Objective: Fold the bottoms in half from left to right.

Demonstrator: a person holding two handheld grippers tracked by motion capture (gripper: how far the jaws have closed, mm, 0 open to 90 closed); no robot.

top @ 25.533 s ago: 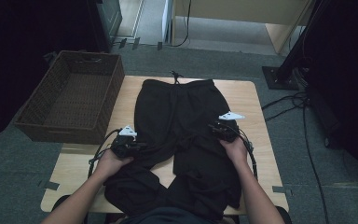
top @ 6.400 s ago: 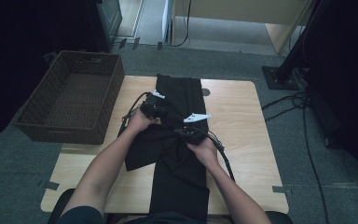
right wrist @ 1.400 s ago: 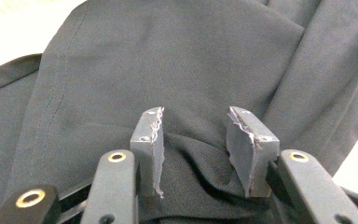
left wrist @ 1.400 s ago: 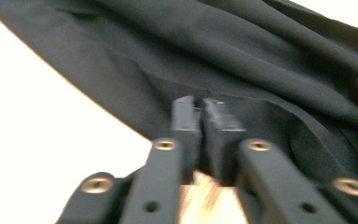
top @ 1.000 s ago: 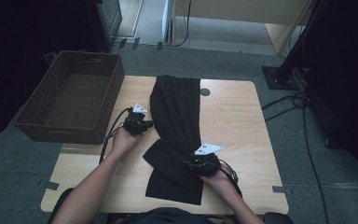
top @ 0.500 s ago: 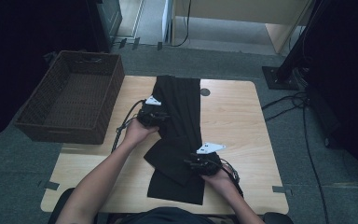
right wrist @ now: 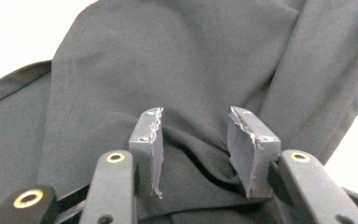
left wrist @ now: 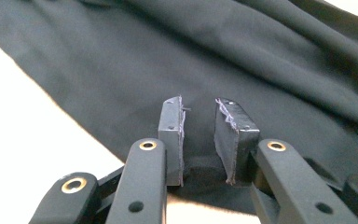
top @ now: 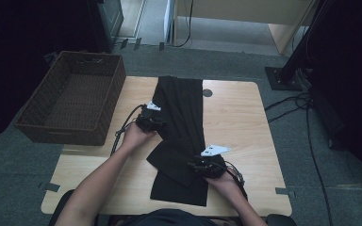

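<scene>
Black trousers (top: 184, 108), folded into a long strip, lie down the middle of the wooden table (top: 235, 122), their near end doubled back. My left gripper (top: 159, 123) rests at the strip's left edge. In the left gripper view its jaws (left wrist: 199, 135) have just been opening and stand open over the trousers (left wrist: 261, 60), nothing pinched. My right gripper (top: 195, 165) sits on the doubled near part. In the right gripper view a bunched ridge of the trousers (right wrist: 191, 60) runs between its pads (right wrist: 205, 149); these jaws have eased slightly wider but touch the cloth on both sides.
A brown wicker basket (top: 70, 99) stands on the floor against the table's left side. A round cable hole (top: 207, 92) sits in the tabletop just right of the trousers. Cables (top: 292, 106) trail over the carpet at the right. Bare wood lies on both sides of the cloth.
My left gripper has moved right from the bare wood onto the trousers' left edge, and its jaws have parted. The right gripper has stayed on the doubled cloth.
</scene>
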